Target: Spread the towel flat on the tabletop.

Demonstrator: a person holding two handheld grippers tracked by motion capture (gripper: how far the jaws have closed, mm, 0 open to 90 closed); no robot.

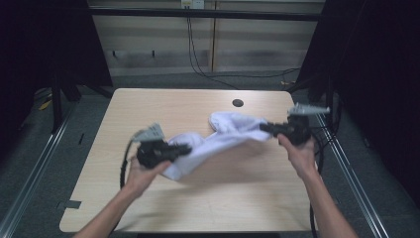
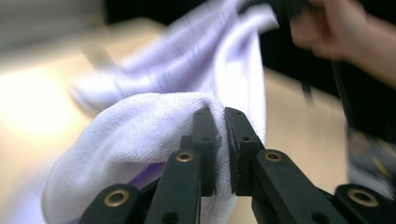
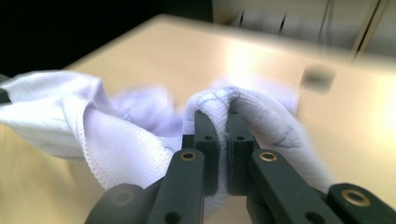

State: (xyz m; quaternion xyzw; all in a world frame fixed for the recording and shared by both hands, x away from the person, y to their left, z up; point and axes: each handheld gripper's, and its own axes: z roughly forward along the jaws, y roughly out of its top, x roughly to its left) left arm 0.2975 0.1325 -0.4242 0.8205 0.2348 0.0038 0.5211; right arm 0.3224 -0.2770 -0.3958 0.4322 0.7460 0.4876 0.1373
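Observation:
A white towel [image 1: 218,139] hangs stretched between my two grippers above the light wooden table [image 1: 148,106]. My left gripper [image 1: 187,148] is shut on the towel's near left end; in the left gripper view its jaws pinch a fold of the cloth [image 2: 154,126] at the left gripper tips [image 2: 221,116]. My right gripper [image 1: 263,127] is shut on the far right end; in the right gripper view a fold of the towel [image 3: 261,112] is clamped at the right gripper tips [image 3: 220,116]. The rest of the towel [image 3: 60,112] sags toward the tabletop.
A round cable hole [image 1: 237,103] sits near the table's far edge. Metal rails [image 1: 346,168] run along both sides of the table. Dark curtains [image 1: 376,74] stand at left and right. Cables [image 1: 198,64] hang down the back wall.

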